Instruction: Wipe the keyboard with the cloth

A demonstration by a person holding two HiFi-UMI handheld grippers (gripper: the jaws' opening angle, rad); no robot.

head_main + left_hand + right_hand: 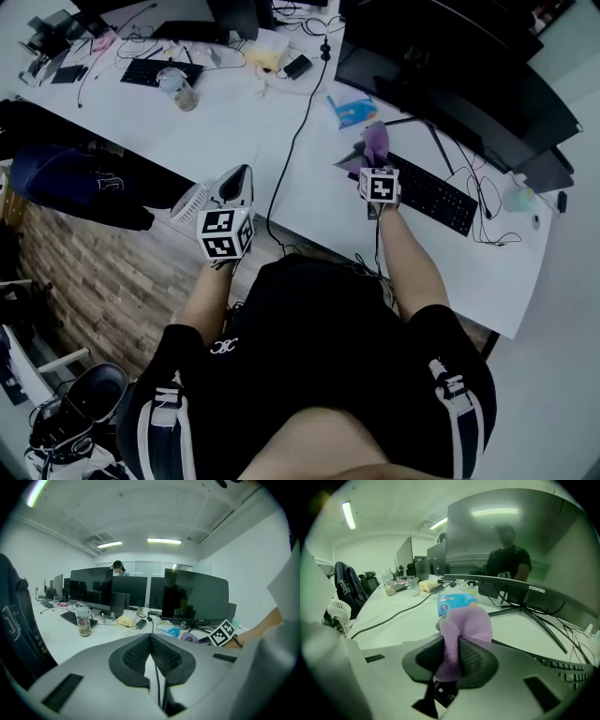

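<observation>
Right gripper view has it plainly: the right gripper (457, 641) is clamped on the cloth (464, 627), a soft lilac piece with a fuzzy, towelling nap. It is bunched into a fold that bulges above the ribbed dark pads (477, 656). Over to the head view, and that cloth sits above the left end of the keyboard (433, 194), a slim black slab lying on the smooth white desk (281, 122) below a curved black monitor (450, 66). Whether cloth meets keys, I can't tell. A glossy blue packet (350, 111) lies just beyond. The left gripper (151, 641), near the desk's front edge, has its jaws pressed together on nothing.
</observation>
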